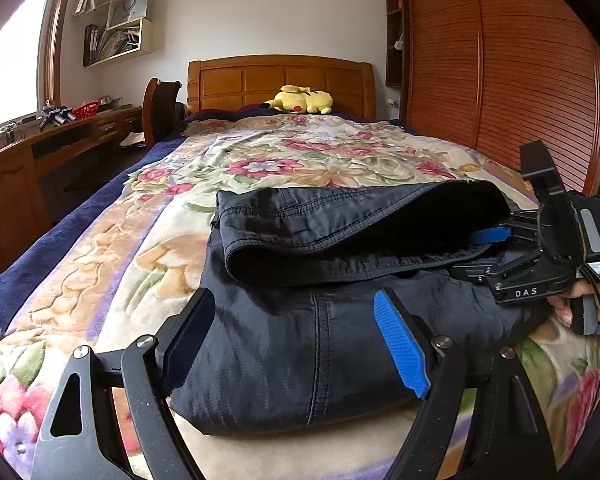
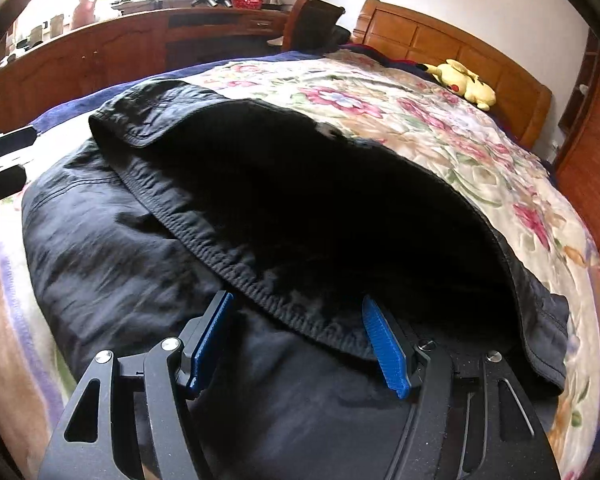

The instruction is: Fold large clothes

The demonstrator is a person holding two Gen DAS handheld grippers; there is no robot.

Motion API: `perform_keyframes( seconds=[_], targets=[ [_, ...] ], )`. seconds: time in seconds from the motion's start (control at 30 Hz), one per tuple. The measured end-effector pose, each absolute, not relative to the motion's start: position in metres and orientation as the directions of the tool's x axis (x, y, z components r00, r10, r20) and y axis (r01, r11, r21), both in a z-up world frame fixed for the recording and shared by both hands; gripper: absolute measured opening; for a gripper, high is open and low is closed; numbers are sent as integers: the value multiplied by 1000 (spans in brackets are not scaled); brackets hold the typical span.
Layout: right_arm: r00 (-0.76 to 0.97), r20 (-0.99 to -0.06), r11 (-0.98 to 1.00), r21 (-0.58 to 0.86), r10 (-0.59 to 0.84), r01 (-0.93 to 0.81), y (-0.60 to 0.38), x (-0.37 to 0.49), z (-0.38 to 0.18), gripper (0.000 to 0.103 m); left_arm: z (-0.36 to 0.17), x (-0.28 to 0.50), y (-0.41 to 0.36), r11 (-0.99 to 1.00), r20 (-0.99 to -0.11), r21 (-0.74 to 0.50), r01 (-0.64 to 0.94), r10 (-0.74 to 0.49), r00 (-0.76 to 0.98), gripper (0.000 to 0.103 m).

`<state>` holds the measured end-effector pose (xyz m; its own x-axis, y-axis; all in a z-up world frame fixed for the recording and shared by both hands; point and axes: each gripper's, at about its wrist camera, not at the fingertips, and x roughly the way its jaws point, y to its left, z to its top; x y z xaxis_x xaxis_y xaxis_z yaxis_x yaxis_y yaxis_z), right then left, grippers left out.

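Observation:
A large black garment, folded into a thick stack, lies on the floral blanket of the bed. Its top layer arches up loosely, and the dark inside shows in the right wrist view. My left gripper is open at the garment's near edge, with the fabric between its fingers. My right gripper is open at the garment's right side, its blue pads straddling the gathered hem. It also shows in the left wrist view, with a hand on its handle.
A yellow plush toy lies by the wooden headboard. A wooden wardrobe stands to the right of the bed. A desk and a chair stand on the left, under a window and wall shelves.

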<state>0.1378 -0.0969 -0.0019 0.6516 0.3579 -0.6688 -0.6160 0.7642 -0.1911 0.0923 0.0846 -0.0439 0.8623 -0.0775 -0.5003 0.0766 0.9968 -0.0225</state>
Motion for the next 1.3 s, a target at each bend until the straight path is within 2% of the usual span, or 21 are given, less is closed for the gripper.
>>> perform_keyframes(
  seconds=[0.17, 0.2, 0.23, 0.27, 0.33, 0.43, 0.67, 0.87, 1.03, 1.07, 1.1, 1.13, 1.17, 1.2, 1.3],
  targets=[
    [677, -657, 768, -230, 331, -598, -93, 143, -3, 68, -44, 92, 84, 997, -501, -22, 76, -77, 862, 83],
    [679, -658, 765, -237, 327, -598, -92, 144, -3, 64, -44, 92, 84, 997, -501, -23, 76, -77, 862, 83],
    [677, -661, 762, -243, 324, -601, -91, 144, -4, 50, -44, 92, 84, 997, -501, -24, 76, -78, 862, 83],
    [680, -664, 760, -257, 310, -597, -87, 147, -6, 44, -44, 92, 84, 997, -501, -24, 76, -78, 862, 83],
    [689, -664, 757, -283, 289, -589, -83, 150, -8, 23, -44, 91, 83, 997, -501, -25, 78, -80, 862, 83],
    [713, -645, 756, -314, 274, -574, -78, 155, -5, 5, -45, 90, 83, 996, -500, -25, 80, -82, 862, 83],
    [793, -557, 788, -363, 245, -498, -53, 183, 30, 2, -46, 91, 85, 996, -502, -30, 80, -84, 861, 83],
    [831, -525, 818, -389, 182, -425, -25, 226, 46, 2, -47, 92, 87, 996, -505, -32, 81, -86, 859, 83],
    [841, -530, 841, -401, 111, -364, -9, 255, 38, 5, -48, 95, 86, 995, -509, -33, 90, -95, 856, 83],
    [829, -548, 852, -375, 114, -365, -8, 259, 37, 9, -48, 95, 85, 995, -510, -32, 93, -96, 855, 83],
    [823, -555, 865, -348, 120, -361, -10, 261, 37, 22, -48, 96, 84, 995, -511, -33, 96, -99, 854, 83],
    [820, -556, 876, -319, 137, -363, -12, 261, 39, 40, -48, 96, 83, 994, -511, -34, 99, -103, 854, 83],
    [815, -554, 882, -283, 171, -377, -14, 261, 43, 51, -47, 97, 82, 994, -511, -36, 104, -108, 853, 83],
    [806, -551, 881, -246, 215, -404, -19, 260, 45, 66, -47, 97, 81, 994, -511, -37, 108, -111, 853, 83],
    [809, -550, 878, -259, 207, -401, -34, 257, 46, 69, -47, 97, 76, 993, -513, -32, 116, -116, 851, 83]
  ],
)
